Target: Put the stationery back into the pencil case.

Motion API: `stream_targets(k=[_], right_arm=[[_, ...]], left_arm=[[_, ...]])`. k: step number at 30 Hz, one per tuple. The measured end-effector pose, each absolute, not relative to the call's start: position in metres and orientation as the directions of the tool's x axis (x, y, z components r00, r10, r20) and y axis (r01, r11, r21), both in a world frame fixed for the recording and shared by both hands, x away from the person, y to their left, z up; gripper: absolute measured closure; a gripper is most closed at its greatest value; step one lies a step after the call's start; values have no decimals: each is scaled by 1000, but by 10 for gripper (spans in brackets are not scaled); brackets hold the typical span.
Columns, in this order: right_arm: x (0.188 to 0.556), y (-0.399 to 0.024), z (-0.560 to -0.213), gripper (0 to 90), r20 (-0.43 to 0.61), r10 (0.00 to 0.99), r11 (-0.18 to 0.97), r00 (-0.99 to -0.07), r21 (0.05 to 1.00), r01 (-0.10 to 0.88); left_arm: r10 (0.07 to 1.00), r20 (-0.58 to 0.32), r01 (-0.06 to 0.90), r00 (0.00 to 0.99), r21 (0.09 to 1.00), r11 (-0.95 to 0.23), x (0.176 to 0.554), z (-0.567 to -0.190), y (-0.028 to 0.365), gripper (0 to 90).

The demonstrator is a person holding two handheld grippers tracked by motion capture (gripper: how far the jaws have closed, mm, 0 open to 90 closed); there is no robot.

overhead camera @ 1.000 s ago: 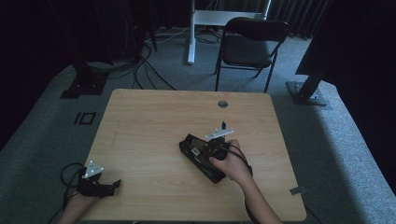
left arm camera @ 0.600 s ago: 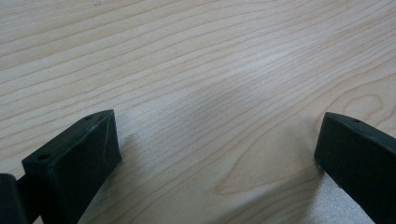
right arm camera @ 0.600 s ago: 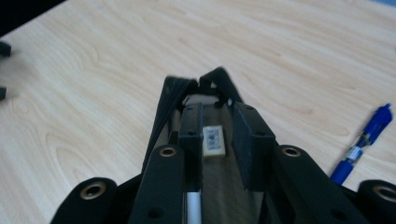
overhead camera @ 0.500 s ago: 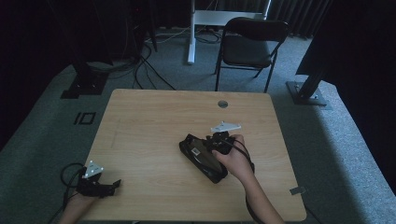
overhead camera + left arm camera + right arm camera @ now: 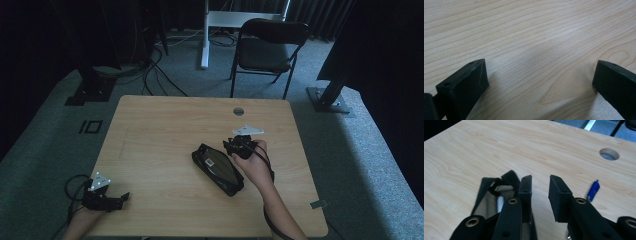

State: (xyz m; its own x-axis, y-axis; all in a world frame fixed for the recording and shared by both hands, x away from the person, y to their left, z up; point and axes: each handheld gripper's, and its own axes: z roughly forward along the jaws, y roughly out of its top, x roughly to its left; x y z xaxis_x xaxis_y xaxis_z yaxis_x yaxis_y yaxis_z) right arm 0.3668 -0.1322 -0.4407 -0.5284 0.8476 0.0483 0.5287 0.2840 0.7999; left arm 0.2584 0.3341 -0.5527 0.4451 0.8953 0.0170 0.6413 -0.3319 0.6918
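Observation:
A black pouch (image 5: 217, 169) lies slantwise in the middle of the wooden table (image 5: 165, 125). In the right gripper view the pouch (image 5: 489, 190) gapes open at the left, and a white object (image 5: 499, 203) lies inside. My right gripper (image 5: 229, 146) hovers at the pouch's far right end. Its jaws (image 5: 540, 178) stand a little apart, open, with nothing between them. A small blue object (image 5: 593, 190) lies on the wood to their right. My left gripper (image 5: 122, 197) rests at the near left corner, its jaws (image 5: 540, 72) wide open over bare wood.
A round cable hole (image 5: 238, 111) sits near the table's far edge, also seen from the right gripper (image 5: 609, 154). Beyond the table stand a black chair (image 5: 267, 42), a white desk leg (image 5: 204, 35) and dark stands with cables on grey carpet.
My right gripper has drifted slightly right and toward the far edge, away from the pouch's middle. The pouch and the left gripper stay where they were.

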Motion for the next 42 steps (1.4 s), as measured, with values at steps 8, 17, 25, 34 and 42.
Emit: stream_targets(k=[8, 17, 25, 34, 42], right_arm=[[379, -143, -451, 711, 55, 887, 237, -458, 798, 554], [391, -155, -470, 680, 86, 922, 174, -379, 780, 601], [403, -162, -487, 669, 102, 948, 116, -302, 771, 626], [413, -165, -506, 627, 130, 960, 73, -248, 739, 669], [419, -163, -518, 590, 114, 966, 80, -232, 721, 688]], left_arm=[[895, 17, 641, 445, 692, -332, 258, -553, 334, 2], [895, 17, 641, 445, 692, -332, 258, -553, 334, 2], [895, 17, 641, 445, 692, -332, 258, -553, 334, 2], [895, 17, 641, 445, 692, -332, 258, -553, 334, 2], [895, 17, 641, 445, 692, -332, 258, -553, 334, 2]])
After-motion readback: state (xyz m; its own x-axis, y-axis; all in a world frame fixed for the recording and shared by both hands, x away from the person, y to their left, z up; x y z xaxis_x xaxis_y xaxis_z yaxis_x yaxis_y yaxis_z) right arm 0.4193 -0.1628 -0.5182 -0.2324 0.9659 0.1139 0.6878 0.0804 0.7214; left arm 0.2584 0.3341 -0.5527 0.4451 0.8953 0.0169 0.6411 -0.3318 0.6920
